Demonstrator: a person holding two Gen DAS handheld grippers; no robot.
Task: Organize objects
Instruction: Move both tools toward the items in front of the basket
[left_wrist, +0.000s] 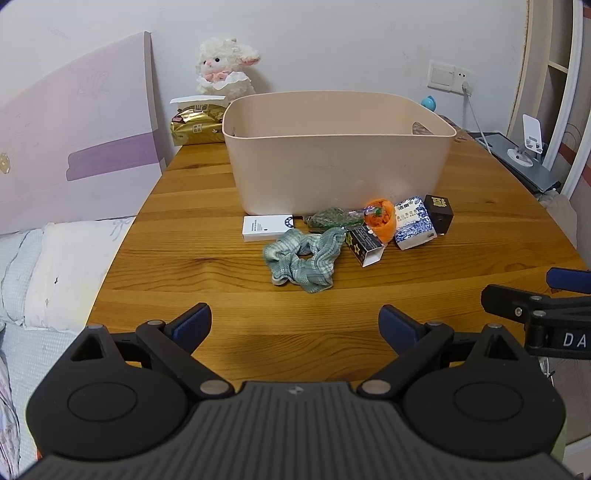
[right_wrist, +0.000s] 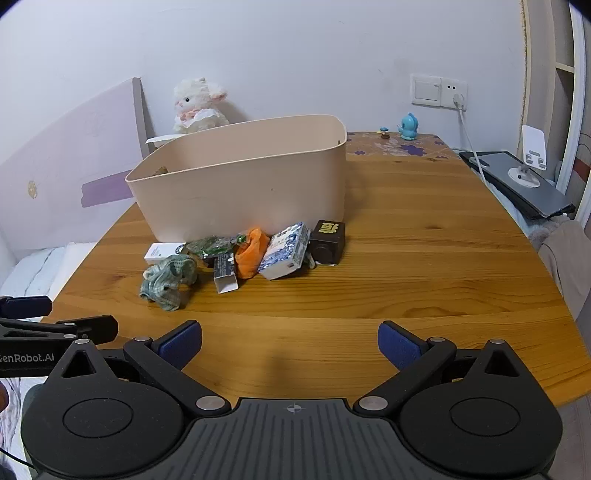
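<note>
A beige plastic bin (left_wrist: 340, 162) (right_wrist: 240, 184) stands on the wooden table (left_wrist: 295, 295) (right_wrist: 406, 258). In front of it lies a cluster: a white box (left_wrist: 267, 228) (right_wrist: 162, 253), a green checked cloth (left_wrist: 303, 260) (right_wrist: 168, 277), a green wrapper (left_wrist: 332, 218) (right_wrist: 210, 245), a small dark open-ended box (left_wrist: 364, 245) (right_wrist: 225, 273), an orange soft item (left_wrist: 380, 218) (right_wrist: 251, 253), a blue-white patterned box (left_wrist: 413, 223) (right_wrist: 286, 251) and a dark cube (left_wrist: 439, 212) (right_wrist: 327, 240). My left gripper (left_wrist: 295, 328) and right gripper (right_wrist: 290, 345) hover open over the table's near edge, holding nothing.
A plush lamb (left_wrist: 225, 64) (right_wrist: 197, 105) and a gold packet (left_wrist: 197, 125) sit behind the bin. A blue figurine (right_wrist: 408, 127), a wall socket with cable (right_wrist: 458, 98), and a phone stand on a laptop (right_wrist: 528, 173) are at the right. A bed (left_wrist: 44, 266) lies left.
</note>
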